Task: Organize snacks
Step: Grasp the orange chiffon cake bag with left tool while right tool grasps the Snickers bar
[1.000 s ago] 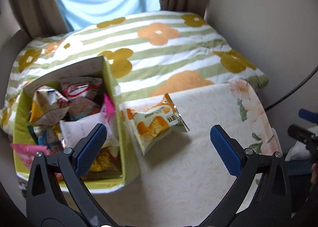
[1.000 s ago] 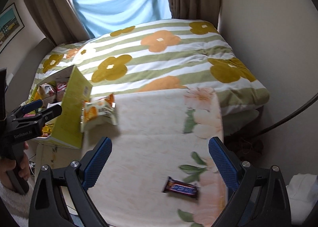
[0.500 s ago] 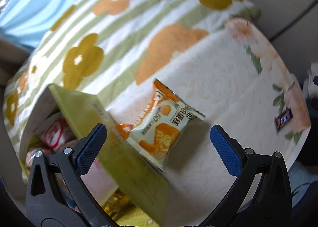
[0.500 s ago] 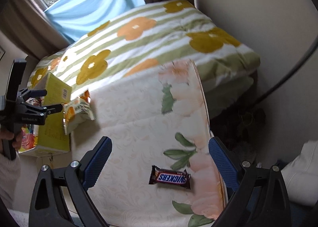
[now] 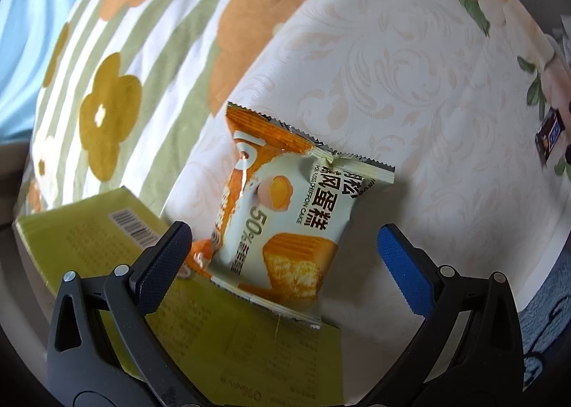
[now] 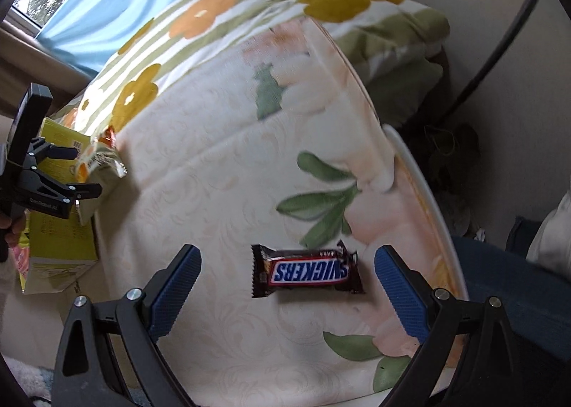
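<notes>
An orange and pale green chiffon cake packet leans against the side of the yellow-green snack box on the cream table cloth. My left gripper is open, its fingers either side of the packet's lower part, not touching it. A Snickers bar lies flat on the cloth; it also shows at the right edge of the left wrist view. My right gripper is open with the bar between its fingers. The right wrist view shows the left gripper by the packet.
The table's round edge runs close to the right of the Snickers bar. A bed with a striped flower quilt lies behind the table. The box stands at the table's left edge. A black cable hangs by the wall.
My left gripper has dropped close to the cake packet, which now sits between its fingers. My right gripper has moved down over the Snickers bar, which now lies between its fingers.
</notes>
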The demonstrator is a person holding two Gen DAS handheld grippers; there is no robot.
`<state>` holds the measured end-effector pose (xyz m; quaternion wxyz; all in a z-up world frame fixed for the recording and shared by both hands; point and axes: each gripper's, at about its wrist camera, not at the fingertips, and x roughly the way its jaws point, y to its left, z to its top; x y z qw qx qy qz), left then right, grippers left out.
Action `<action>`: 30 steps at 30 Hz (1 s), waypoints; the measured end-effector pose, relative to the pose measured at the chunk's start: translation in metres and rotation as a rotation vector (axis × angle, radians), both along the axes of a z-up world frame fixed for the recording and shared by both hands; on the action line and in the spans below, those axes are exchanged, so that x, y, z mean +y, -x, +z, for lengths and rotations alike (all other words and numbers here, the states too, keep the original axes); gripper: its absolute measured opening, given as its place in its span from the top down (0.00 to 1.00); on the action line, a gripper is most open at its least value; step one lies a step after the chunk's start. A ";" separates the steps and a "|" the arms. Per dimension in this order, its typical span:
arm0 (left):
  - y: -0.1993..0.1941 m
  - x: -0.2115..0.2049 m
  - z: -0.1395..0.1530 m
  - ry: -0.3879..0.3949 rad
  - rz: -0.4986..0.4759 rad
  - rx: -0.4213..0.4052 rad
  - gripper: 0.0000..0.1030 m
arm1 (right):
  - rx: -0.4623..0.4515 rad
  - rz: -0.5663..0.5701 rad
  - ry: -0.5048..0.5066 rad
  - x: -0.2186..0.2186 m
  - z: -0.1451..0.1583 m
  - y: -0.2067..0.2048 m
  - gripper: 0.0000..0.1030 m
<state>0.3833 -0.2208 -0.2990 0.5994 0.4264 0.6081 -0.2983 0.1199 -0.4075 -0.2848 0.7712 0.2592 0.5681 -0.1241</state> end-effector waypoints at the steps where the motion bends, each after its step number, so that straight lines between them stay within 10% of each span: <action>1: -0.001 0.001 -0.004 -0.013 -0.002 0.007 0.00 | 0.001 -0.003 0.004 0.001 -0.004 0.002 0.06; 9: -0.011 -0.002 -0.017 -0.060 -0.007 0.083 0.02 | 0.033 0.017 0.087 0.015 -0.023 0.007 0.06; 16: -0.010 -0.006 -0.035 -0.152 -0.068 0.126 0.31 | 0.020 -0.027 0.115 0.022 -0.030 0.010 0.06; 30: 0.003 -0.010 -0.021 -0.079 -0.119 0.086 0.38 | 0.010 -0.036 0.184 0.025 -0.036 0.010 0.07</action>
